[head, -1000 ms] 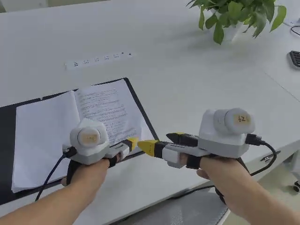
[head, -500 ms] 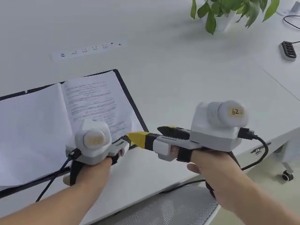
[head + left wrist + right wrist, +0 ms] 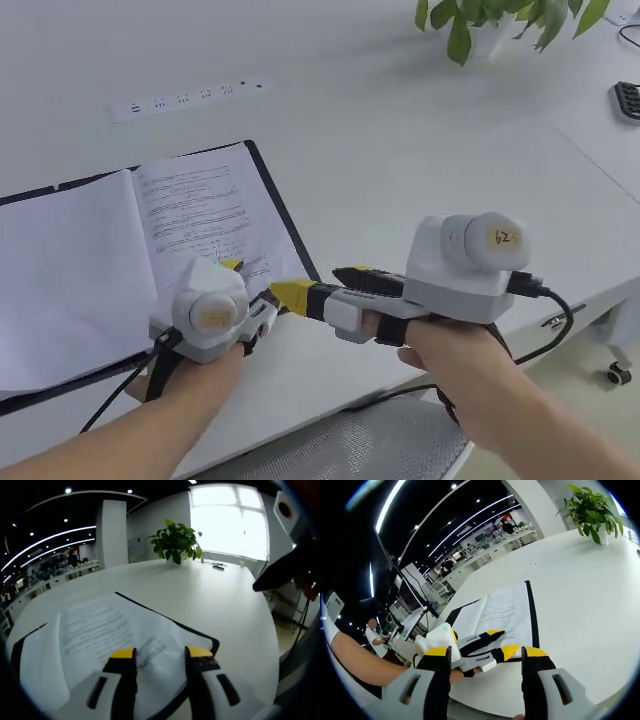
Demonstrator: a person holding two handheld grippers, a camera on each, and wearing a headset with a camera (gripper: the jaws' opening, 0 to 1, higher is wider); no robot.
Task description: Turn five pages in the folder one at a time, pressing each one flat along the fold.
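A black folder [image 3: 283, 215] lies open on the white table, with a printed page [image 3: 200, 215] on its right side and a blank page [image 3: 65, 280] on its left. My left gripper [image 3: 250, 285] is open over the printed page's lower right corner; its own view shows its yellow-tipped left gripper jaws [image 3: 161, 652] apart above the printed page [image 3: 100, 630]. My right gripper [image 3: 315, 283] is open and points left, just right of the folder's corner, with nothing between its jaws. In the right gripper view, the right gripper [image 3: 486, 652] faces the left gripper [image 3: 470, 647] and the folder [image 3: 506, 610].
A potted plant [image 3: 480, 20] stands at the far right of the table, a power strip [image 3: 190, 97] lies beyond the folder, and a dark device [image 3: 628, 98] sits at the right edge. The table's front edge runs just under my hands, above a grey chair seat [image 3: 340, 450].
My left gripper has moved forward over the printed page's lower right corner and turned, so one yellow tip now shows above the page. The right gripper has barely moved.
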